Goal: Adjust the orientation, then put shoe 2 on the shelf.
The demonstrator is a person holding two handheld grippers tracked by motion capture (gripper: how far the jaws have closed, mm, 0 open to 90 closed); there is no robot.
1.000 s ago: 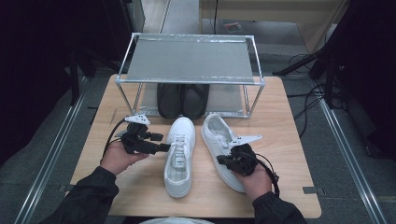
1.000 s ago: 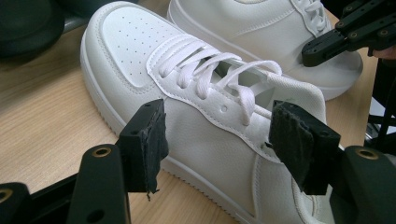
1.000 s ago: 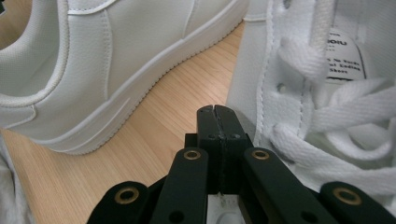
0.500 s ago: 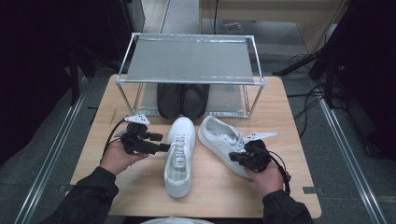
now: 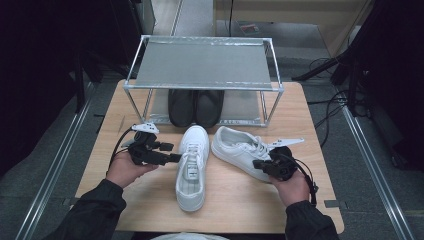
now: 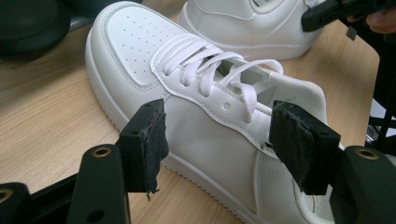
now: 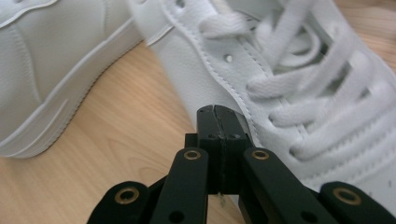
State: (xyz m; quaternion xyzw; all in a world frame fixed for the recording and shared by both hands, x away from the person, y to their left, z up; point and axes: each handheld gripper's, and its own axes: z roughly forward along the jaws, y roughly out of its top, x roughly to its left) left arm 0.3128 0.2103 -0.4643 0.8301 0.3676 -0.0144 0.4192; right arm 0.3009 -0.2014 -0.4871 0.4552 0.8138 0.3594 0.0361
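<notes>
Beside right sneaker (image 5: pixel 240 151) — shut right hand-held gripper (image 5: pixel 258 164)

Two white sneakers (image 5: pixel 192 165) (image 5: pixel 239 150), white laces, perforated toe. Black shoe pair (image 5: pixel 195 106) under silver-grey rack (image 5: pixel 202 64). Light wood-grain table (image 5: pixel 235 200). Black grippers (image 5: pixel 170 158) (image 5: pixel 259 164), brass-coloured rivets. Dark sleeves.

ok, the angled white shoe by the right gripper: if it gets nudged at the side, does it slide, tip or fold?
Right shoe probably slides or pivots rather than tips: its flat sole lies on the table. The side panel looks smooth, so the shut right gripper may skid along it. Laces look floppy; the collar likely dents.
</notes>
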